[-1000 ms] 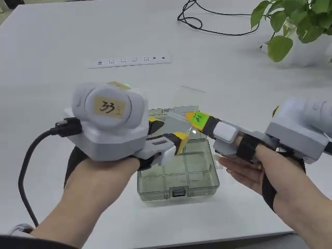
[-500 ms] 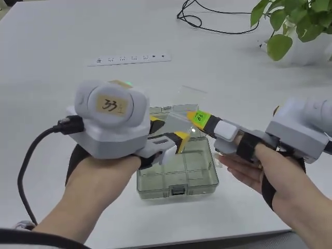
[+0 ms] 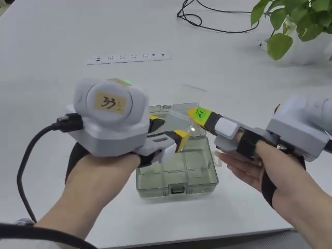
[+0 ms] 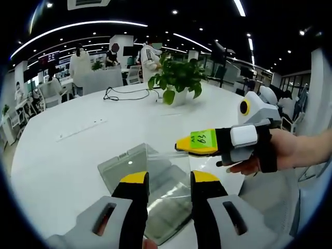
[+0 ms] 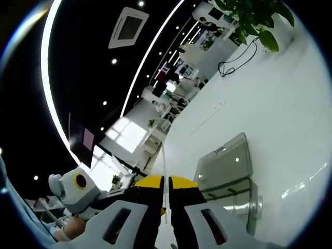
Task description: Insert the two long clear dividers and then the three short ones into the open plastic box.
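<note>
Box (image 3: 199,179) open — right gripper (image 5: 166,182) pinching clear divider (image 4: 161,155) over it; left gripper (image 4: 170,177) spread.

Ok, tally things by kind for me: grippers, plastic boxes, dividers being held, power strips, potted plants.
grippers: 2, the left gripper and the right gripper
plastic box: 1
clear divider held in the right gripper's fingers: 1
power strip: 1
potted plant: 1
total: 6
</note>
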The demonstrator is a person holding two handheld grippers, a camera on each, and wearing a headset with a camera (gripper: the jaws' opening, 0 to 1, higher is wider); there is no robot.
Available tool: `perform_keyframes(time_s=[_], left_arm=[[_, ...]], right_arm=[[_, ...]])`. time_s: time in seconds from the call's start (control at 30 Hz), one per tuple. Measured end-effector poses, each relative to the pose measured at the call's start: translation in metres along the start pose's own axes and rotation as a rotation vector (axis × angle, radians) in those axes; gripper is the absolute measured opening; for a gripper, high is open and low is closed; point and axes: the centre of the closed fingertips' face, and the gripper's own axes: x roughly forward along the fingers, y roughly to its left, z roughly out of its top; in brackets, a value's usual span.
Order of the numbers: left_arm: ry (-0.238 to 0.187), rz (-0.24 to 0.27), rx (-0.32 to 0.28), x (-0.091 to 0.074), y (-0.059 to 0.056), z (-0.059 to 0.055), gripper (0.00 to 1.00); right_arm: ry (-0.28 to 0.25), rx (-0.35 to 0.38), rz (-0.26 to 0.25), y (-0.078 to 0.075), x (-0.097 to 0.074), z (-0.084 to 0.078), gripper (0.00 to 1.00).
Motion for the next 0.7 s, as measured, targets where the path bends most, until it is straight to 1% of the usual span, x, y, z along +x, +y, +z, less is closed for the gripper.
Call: perform_keyframes(time_s=[0.1,0.23,0.43,0.5,0.6,0.7], left_arm=[[0.001,-0.002,0.0,0.0005,-0.0003,-0.0011,0.3],[0.004,-0.006,0.001,0.0006,-0.0015,-0.0017,0.3],[0.003,-0.006,-0.002,0.0008,-0.0028,-0.0018,0.3],[0.007,-0.007,-0.015,0.0007,-0.0033,-0.0024,0.3],[0.009,-0.002,-0.024,-0.001,-0.0039,-0.0017,0.3],[0.008,0.006,-0.037,-0.0033,-0.0035,0.0002,0.3]], right_arm=[[0.01,-0.022,-0.01,-0.0012,-0.0003,-0.0006,0.03],[0.018,-0.016,-0.002,-0.0009,-0.0013,-0.0008,0.03],[0.029,-0.025,-0.012,-0.001,-0.0027,-0.0008,0.02],[0.041,-0.024,-0.017,-0.0011,-0.0031,-0.0012,0.02],[0.062,-0.031,-0.014,0.0015,-0.0027,-0.0009,0.02],[0.078,-0.023,-0.009,0.0032,-0.002,0.0003,0.02]])
